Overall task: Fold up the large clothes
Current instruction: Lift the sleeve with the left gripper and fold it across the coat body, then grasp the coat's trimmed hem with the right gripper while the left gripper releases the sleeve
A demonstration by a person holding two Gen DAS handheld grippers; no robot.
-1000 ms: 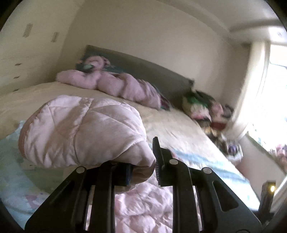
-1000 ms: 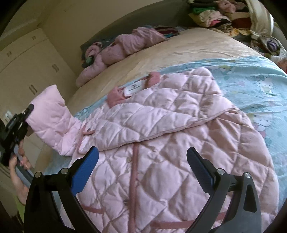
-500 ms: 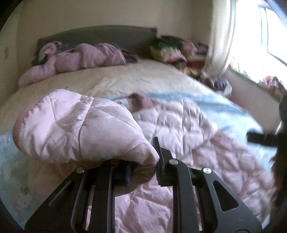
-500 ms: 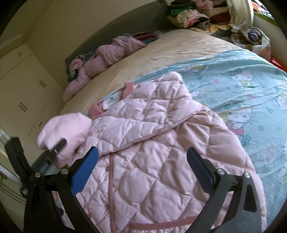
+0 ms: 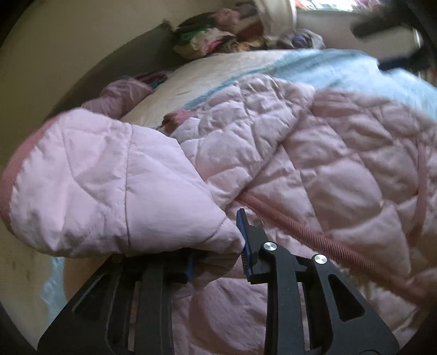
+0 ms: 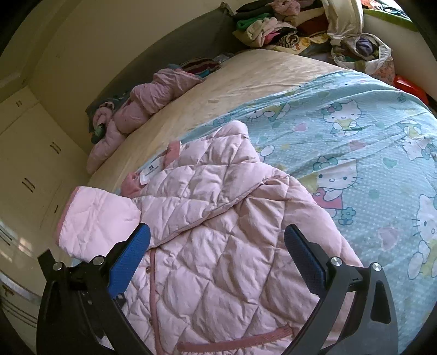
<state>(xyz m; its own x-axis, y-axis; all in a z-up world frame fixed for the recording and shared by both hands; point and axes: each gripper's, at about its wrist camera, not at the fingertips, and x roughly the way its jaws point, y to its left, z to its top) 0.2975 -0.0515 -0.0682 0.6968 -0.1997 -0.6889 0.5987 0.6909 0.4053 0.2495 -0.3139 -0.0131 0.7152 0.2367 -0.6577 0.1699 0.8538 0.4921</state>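
My left gripper is pinched on the sleeve of the pink quilted jacket. Cuff end bulges up and left of the fingers, raised off the jacket body. Tool is rolled, so the bed horizon runs tilted in that view.

My right gripper is spread wide, nothing between the blue pads. It hovers above the jacket front, angled down at it, not touching fabric as far as I can tell.

Jacket position: spread flat on the Hello Kitty sheet, directly ahead of and under the right fingers, collar end away from me. Held sleeve sits just beyond the right gripper's left finger.

Right view only:
- white neck label at the collar
- snap buttons and darker pink trim down the front
- a second pink garment heaped near the headboard, well ahead left
- clothes pile far ahead
- wardrobe doors to the left

Left view only:
- the grip itself, sleeve fabric wedged between the fingers
- corded pink piping close up, right of the fingers
- blurred dark shape top right, cannot identify
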